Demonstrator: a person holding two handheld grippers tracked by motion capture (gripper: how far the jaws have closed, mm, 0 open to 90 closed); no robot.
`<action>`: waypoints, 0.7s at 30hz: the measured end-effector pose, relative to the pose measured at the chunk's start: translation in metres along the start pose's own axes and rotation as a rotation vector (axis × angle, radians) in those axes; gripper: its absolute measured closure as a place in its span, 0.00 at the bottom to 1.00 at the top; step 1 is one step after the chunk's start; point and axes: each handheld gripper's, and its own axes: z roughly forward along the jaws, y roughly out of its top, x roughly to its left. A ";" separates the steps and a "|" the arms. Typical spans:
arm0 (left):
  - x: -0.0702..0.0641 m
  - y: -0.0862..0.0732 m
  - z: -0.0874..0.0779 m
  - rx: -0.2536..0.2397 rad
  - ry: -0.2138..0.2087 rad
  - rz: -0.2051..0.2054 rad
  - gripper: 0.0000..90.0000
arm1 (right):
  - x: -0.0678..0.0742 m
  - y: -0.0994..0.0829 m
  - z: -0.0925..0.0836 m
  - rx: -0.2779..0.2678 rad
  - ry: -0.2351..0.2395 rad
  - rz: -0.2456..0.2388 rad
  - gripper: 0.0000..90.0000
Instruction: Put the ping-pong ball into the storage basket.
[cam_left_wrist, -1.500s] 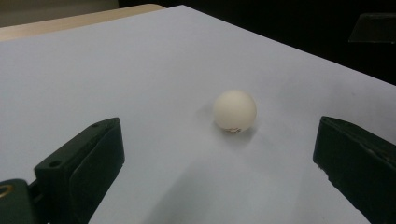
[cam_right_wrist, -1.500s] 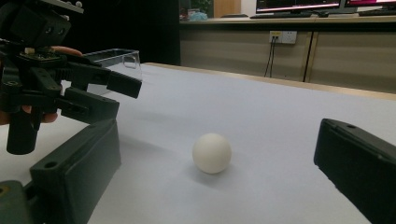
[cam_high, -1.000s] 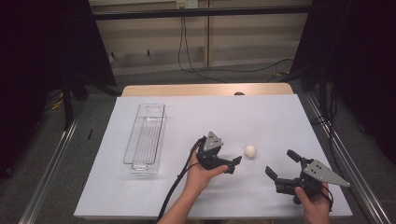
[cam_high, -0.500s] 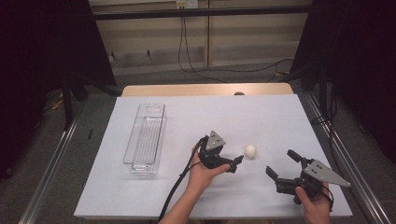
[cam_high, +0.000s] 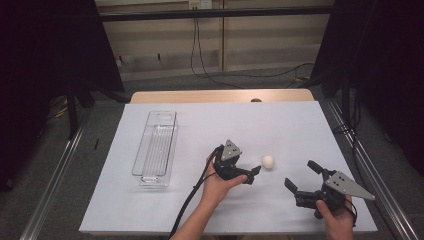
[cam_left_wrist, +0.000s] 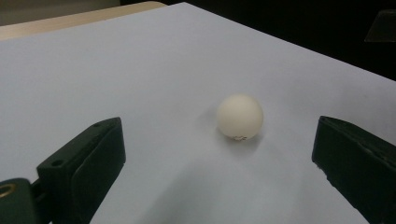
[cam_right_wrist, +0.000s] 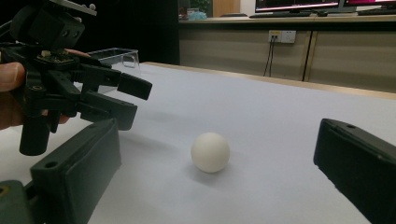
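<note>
A person is sitting at a white counter (cam_high: 165, 210), holding a two-jaw tool in each hand. A small white ball (cam_high: 268, 161) is lying on the bare counter, right of centre and touching nothing.

The left hand-held gripper (cam_high: 252, 175) is pointing at the ball from just beside it, on the ball's left in the high view. Its jaws are spread wide and gripping nothing. In the left gripper view the ball (cam_left_wrist: 239, 116) is sitting ahead of the two black jaws, between their lines but beyond their tips, a little toward the right-hand jaw.

The right hand-held gripper (cam_high: 302, 177) is resting lower right of the ball, near it but apart, also spread wide and empty. In the right gripper view the ball (cam_right_wrist: 210, 152) is lying between its jaws in the distance, with the left hand-held gripper (cam_right_wrist: 133, 100) reaching in from the left.

A clear plastic tray (cam_high: 142, 172), long and narrow, is standing well apart on the left side of the counter, and it looks empty.

The step in hand appears to be the approach before a grasp. The next move probably calls for sliding the left tool forward until the ball is sitting between the pads, then closing gently, since a round, light ball could roll away at a nudge.
</note>
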 end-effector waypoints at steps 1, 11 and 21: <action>0.000 0.000 0.000 0.004 0.005 0.000 0.03 | 0.000 0.000 0.000 -0.001 0.001 -0.001 0.00; 0.000 0.001 0.004 0.003 0.006 0.003 0.04 | 0.000 0.000 0.000 -0.006 -0.003 0.004 0.00; 0.001 0.003 0.008 0.024 0.006 0.018 0.04 | 0.000 0.000 0.000 -0.004 0.000 0.003 0.00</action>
